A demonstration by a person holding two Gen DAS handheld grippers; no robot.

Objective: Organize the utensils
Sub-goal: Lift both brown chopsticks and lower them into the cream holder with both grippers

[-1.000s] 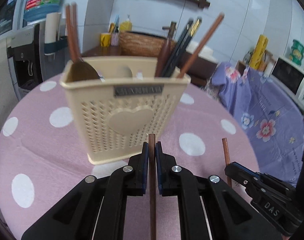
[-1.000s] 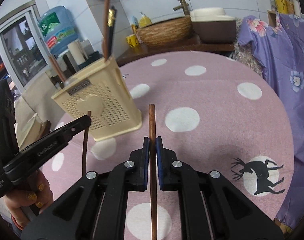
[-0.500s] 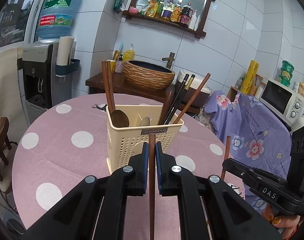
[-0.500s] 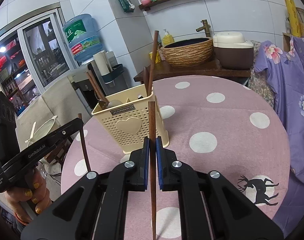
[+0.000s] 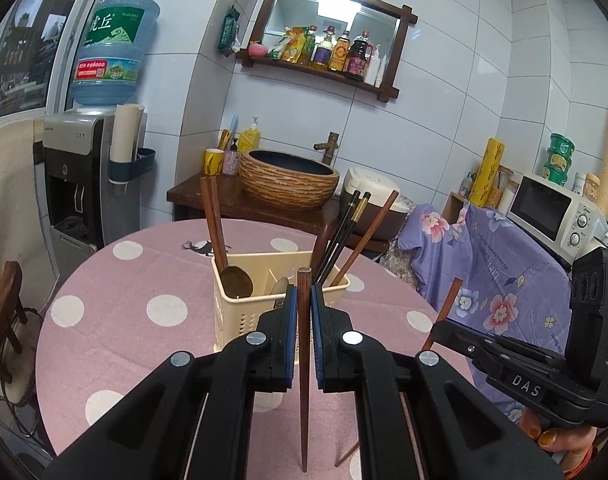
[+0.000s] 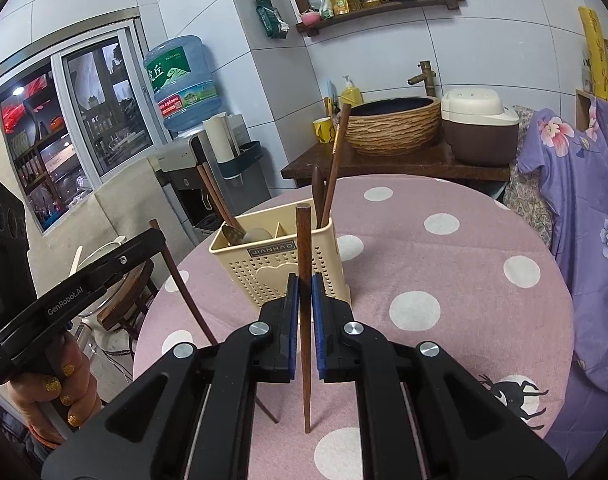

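Both tongs are held above the pink polka-dot bench [image 5: 116, 312], tipped slightly downward toward the holder. The left tongs [image 5: 304, 300] are clamped on a brown wooden chopstick [image 5: 303, 380] at lower centre of their view; the right tongs [image 6: 304, 292] are clamped on a second brown chopstick [image 6: 304, 320]. Mid-frame stands the cream perforated utensil holder [image 6: 280, 272], holding a spoon [image 5: 236, 282], dark chopsticks [image 5: 343, 232] and more wooden ones.
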